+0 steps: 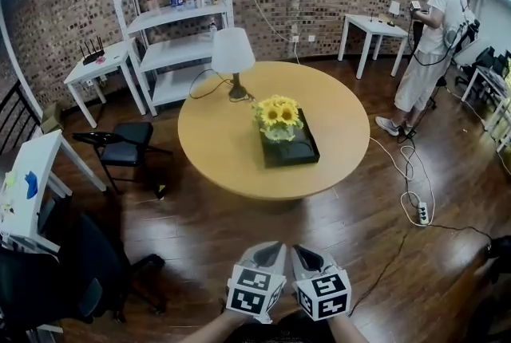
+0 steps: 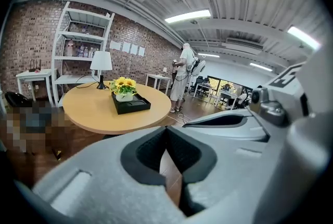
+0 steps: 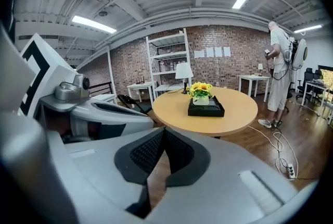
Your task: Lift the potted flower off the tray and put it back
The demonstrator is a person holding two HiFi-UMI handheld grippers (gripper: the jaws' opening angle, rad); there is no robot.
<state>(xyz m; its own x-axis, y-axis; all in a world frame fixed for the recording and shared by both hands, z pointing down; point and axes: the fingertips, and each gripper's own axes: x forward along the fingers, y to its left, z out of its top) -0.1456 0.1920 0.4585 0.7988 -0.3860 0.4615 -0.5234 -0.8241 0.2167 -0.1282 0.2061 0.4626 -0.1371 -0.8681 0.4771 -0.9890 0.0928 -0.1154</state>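
Observation:
A potted flower (image 1: 277, 115) with yellow sunflower heads stands in a white pot at the far end of a black tray (image 1: 291, 153) on the round wooden table (image 1: 219, 143). Both grippers hover over the floor, well short of the table's near edge. My left gripper (image 1: 267, 255) and my right gripper (image 1: 310, 258) are side by side, each shut with nothing between its pads. The left gripper view shows the flower (image 2: 124, 84) and tray (image 2: 133, 105) far ahead of the jaws. In the right gripper view the flower (image 3: 200, 88) on the tray (image 3: 207, 109) is likewise far off.
A table lamp (image 1: 232, 54) stands on the table behind the tray, its cord trailing left. A black chair (image 1: 124, 146) sits left of the table. A person (image 1: 431, 38) stands at the far right. A power strip (image 1: 422, 212) and cables lie on the floor to the right.

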